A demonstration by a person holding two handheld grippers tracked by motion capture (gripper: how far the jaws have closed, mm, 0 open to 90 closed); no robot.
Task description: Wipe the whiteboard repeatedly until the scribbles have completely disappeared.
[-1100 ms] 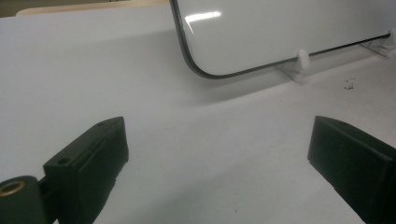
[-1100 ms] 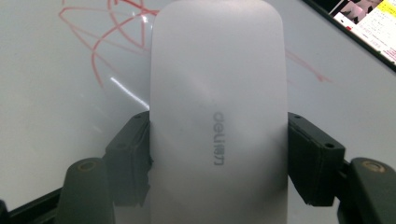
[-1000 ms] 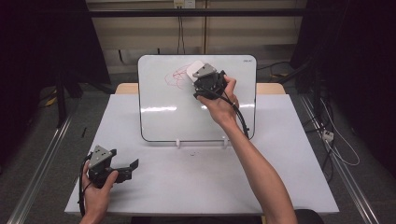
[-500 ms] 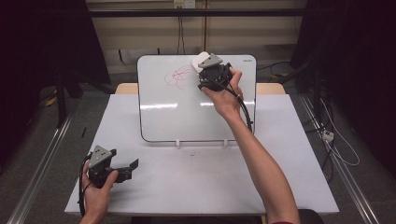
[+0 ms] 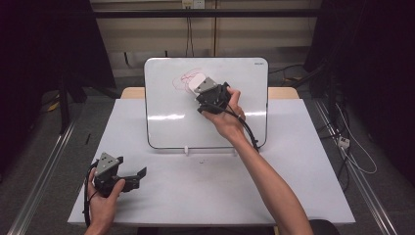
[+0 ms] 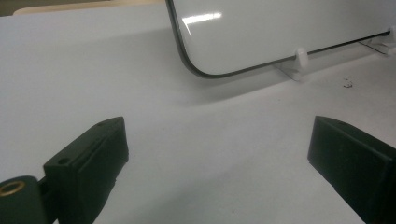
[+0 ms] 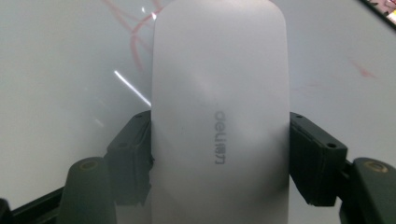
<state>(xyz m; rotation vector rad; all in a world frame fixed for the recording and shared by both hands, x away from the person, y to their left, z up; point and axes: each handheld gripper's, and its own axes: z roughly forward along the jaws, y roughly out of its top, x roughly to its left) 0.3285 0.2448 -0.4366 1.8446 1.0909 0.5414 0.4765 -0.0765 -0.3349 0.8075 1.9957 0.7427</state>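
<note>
A white whiteboard (image 5: 166,107) stands tilted on clips at the back of the table, with red scribbles (image 5: 182,78) near its top. My right gripper (image 5: 199,89) is shut on a white eraser (image 5: 195,82) and holds it against the board beside the scribbles. In the right gripper view the eraser (image 7: 219,116) sits between the two black jaws of my right gripper (image 7: 219,156), with red scribbles (image 7: 135,42) behind it. My left gripper (image 5: 139,176) rests open in a hand at the table's front left. Nothing lies between the jaws of my left gripper (image 6: 219,149).
The white table (image 5: 303,176) carries the board's white support clips (image 5: 187,149). The board's lower corner (image 6: 196,70) lies ahead of the left jaws. A black cable (image 5: 247,132) trails along the right forearm. Metal rails (image 5: 44,161) run along the floor on both sides.
The right gripper with the eraser first rose toward the board's top edge, then slid down and left across the board. The left gripper stayed put.
</note>
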